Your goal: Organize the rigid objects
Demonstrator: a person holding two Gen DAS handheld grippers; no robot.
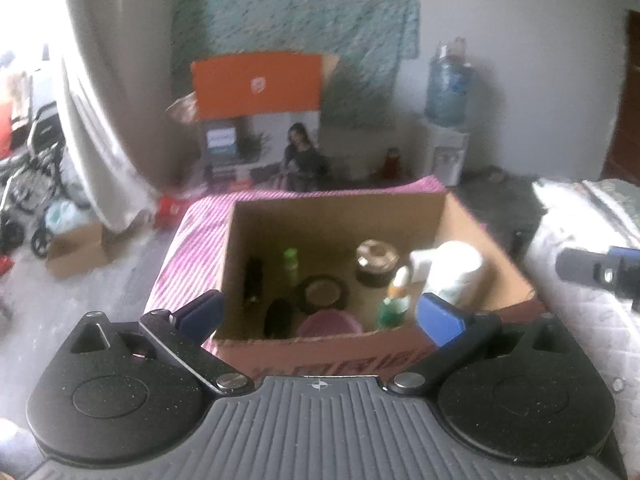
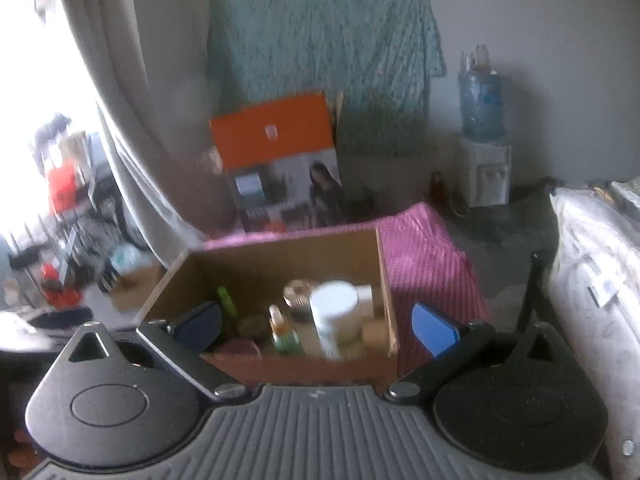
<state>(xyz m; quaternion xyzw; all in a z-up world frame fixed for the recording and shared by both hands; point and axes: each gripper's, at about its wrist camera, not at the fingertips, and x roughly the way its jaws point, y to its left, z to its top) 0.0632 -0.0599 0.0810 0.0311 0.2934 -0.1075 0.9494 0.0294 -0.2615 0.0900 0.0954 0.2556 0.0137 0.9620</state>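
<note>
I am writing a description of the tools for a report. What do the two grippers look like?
Both look alike. The left gripper and right gripper each have two blue pads on black angled arms with silver rivets. Behind sit two round black discs and a grey ribbed body. The left body bears a small crosshair mark. No cables or sleeves show.
</note>
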